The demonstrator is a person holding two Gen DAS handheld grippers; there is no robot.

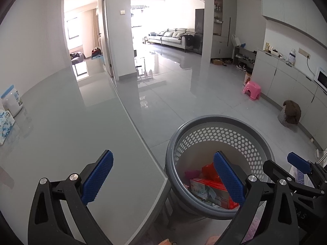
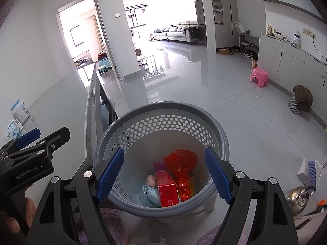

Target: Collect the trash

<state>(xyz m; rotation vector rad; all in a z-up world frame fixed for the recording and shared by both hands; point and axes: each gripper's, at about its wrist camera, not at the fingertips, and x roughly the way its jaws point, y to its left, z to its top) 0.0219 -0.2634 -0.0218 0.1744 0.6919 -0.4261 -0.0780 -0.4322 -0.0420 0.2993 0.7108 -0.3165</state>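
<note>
Looking from the left side first, I see at 9 o'clock in the left wrist view a white jar with a blue lid (image 1: pixel 11 100) and a blue-white tissue pack (image 1: pixel 6 125) on the grey desk (image 1: pixel 71 122). These 2 things stand well apart from the bin and I judge they are not trash, so 1 risk is that a claw takes one of them by mistake.

The left claw (image 1: pixel 163 180) is wide open and holds nothing; its left pad is over the desk corner, its right pad over the bin. If it goes down here, I think the left finger could knock on the desk edge.

At 6 o'clock stands the grey perforated bin (image 2: pixel 216 134) on the floor, just beside the desk corner. Inside it lie a red box (image 2: pixel 166 189), a crumpled red plastic bag (image 2: pixel 180 163), a pale blue packet (image 2: pixel 151 194) and a small pink thing I cannot name.

The right claw (image 2: pixel 164 174) hangs over the bin opening, its jaws far apart and empty, nothing between the pads. The trash seems already collected, as far as these views show. A careless move away could hit the rim and tip the bin, because it looks light and tall.

At 3 o'clock, a metal kettle (image 2: pixel 298 196) and a brush (image 2: pixel 312 171) stand on the floor near the right claw, and a wide swing to that side may strike them.
</note>
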